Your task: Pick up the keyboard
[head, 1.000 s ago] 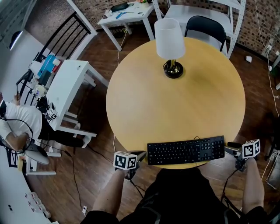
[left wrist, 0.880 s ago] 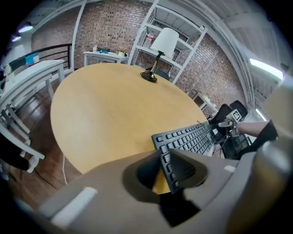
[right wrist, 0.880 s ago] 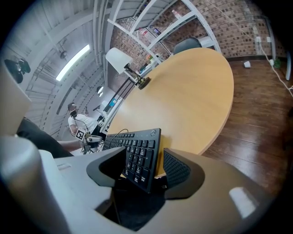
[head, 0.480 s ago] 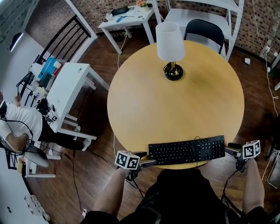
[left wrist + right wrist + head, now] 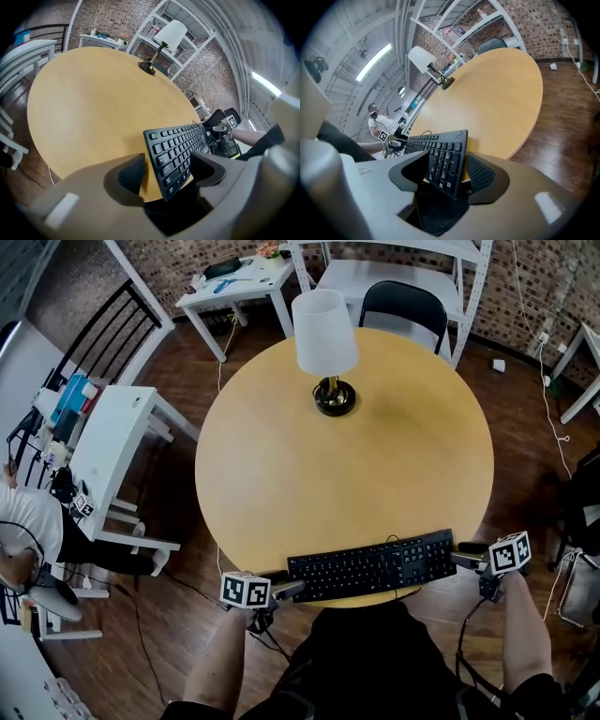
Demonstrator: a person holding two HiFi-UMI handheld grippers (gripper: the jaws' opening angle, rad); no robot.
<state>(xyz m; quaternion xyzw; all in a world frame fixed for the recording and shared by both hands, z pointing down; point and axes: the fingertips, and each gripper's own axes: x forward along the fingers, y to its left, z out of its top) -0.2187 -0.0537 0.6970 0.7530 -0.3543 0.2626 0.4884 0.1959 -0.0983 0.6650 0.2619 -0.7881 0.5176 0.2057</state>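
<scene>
A black keyboard (image 5: pixel 375 563) lies along the near edge of the round wooden table (image 5: pixel 347 465), with its ends past the rim. My left gripper (image 5: pixel 292 587) is at its left end. In the left gripper view the keyboard (image 5: pixel 180 150) stands between the open jaws of the left gripper (image 5: pixel 168 171), a gap on each side; the jaws have just been closing. My right gripper (image 5: pixel 464 559) is at the right end. In the right gripper view the right gripper (image 5: pixel 447 173) has both jaws against the keyboard (image 5: pixel 443 154).
A white-shaded lamp (image 5: pixel 323 334) stands at the table's far side. A black chair (image 5: pixel 403 301) and white shelving are behind it. A white desk (image 5: pixel 112 446) and a seated person (image 5: pixel 23 531) are to the left. A cable (image 5: pixel 394 540) runs from the keyboard's back edge.
The left gripper's jaws have opened and now straddle the keyboard's left end. The right gripper has stayed at the right end. The head view has shifted a little.
</scene>
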